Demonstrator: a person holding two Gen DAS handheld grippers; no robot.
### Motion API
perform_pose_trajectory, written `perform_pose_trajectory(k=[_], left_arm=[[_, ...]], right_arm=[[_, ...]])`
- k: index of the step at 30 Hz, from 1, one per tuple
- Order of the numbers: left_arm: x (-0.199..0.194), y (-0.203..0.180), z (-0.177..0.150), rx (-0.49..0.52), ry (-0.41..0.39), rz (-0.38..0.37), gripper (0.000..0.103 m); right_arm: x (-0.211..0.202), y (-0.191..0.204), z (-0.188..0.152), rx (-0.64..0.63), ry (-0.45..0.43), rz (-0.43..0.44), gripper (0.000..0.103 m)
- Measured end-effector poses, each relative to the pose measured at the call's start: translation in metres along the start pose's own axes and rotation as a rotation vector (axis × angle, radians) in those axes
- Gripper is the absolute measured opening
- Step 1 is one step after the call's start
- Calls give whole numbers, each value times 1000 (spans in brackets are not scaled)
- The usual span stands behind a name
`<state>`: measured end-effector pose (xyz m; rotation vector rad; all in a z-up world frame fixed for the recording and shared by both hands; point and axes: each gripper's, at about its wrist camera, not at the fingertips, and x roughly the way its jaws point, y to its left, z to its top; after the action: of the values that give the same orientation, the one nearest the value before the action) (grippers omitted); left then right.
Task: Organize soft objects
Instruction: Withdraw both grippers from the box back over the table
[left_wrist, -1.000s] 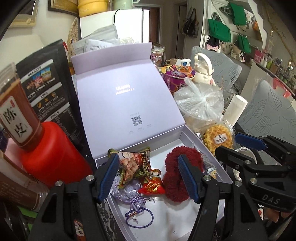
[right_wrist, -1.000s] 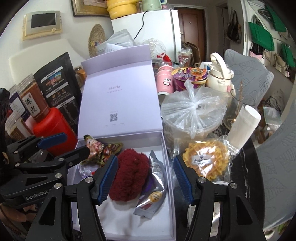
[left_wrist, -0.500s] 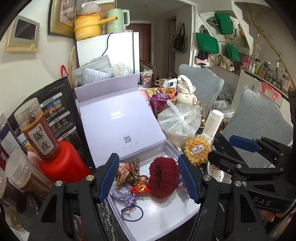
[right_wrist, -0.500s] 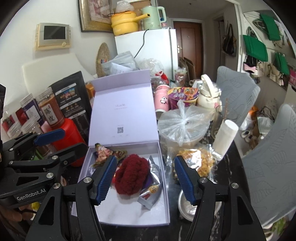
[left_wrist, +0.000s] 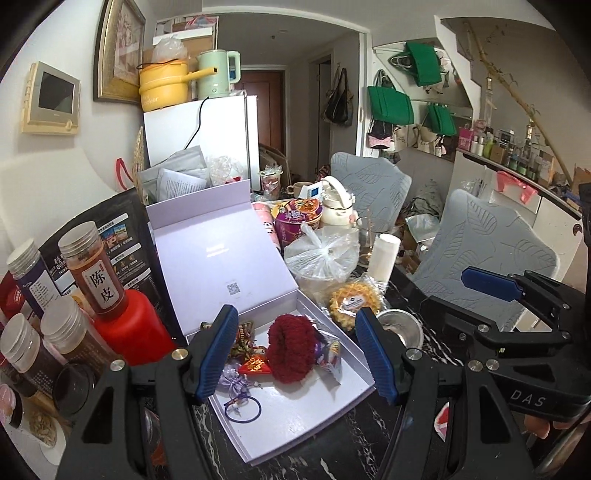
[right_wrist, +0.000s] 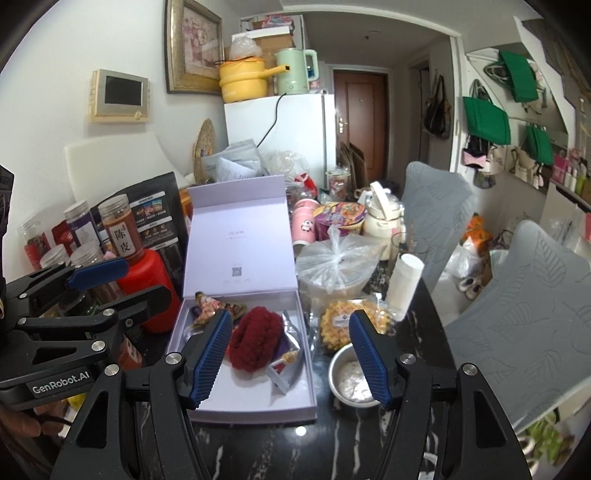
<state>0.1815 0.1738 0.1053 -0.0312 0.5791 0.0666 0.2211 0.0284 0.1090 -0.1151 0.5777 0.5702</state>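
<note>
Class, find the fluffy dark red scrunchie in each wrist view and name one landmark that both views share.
Left wrist view: the dark red scrunchie lies in the lavender box, lower centre, between the jaws.
Right wrist view: the scrunchie lies in the box, left of centre, just right of the near jaw.
Shared landmark: the red bottle left of the box.

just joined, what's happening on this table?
A person holds two grippers above an open lilac box on a cluttered table. The left gripper and right gripper are both open and empty. The red fluffy scrunchie, snack packets and a purple hair tie lie in the box.
</note>
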Motion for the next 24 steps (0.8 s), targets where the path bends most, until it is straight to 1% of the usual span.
perform_pose_trajectory(k=[4, 5, 6, 7, 8, 10, 17, 20, 24], left_arm=[[-18, -7, -6, 10, -20, -16, 66], [-22, -9, -9, 10, -22, -20, 70], [-26, -10, -11, 10, -26, -25, 78], [-30, -12, -13, 10, -32, -28, 81], [-35, -13, -16, 11, -42, -27, 82], [-44, -16, -21, 19, -53, -28, 82], [-65, -24, -39, 37, -53, -42, 82], [-70, -25, -47, 35, -50, -50, 82], [-69, -27, -58, 31, -27, -52, 82]], right_arm=[[-24, 2, -8, -5, -23, -21, 67], [-29, 3, -10, -7, -27, -25, 68], [-37, 5, -14, -9, -32, -32, 68], [-41, 6, -16, -10, -37, -36, 68], [-46, 6, -18, -9, -41, -39, 68], [-57, 9, -25, -10, -48, -45, 68], [-81, 19, -45, -9, -59, -54, 70], [-88, 21, -56, -4, -55, -58, 71], [-93, 22, -72, 5, -41, -77, 72]])
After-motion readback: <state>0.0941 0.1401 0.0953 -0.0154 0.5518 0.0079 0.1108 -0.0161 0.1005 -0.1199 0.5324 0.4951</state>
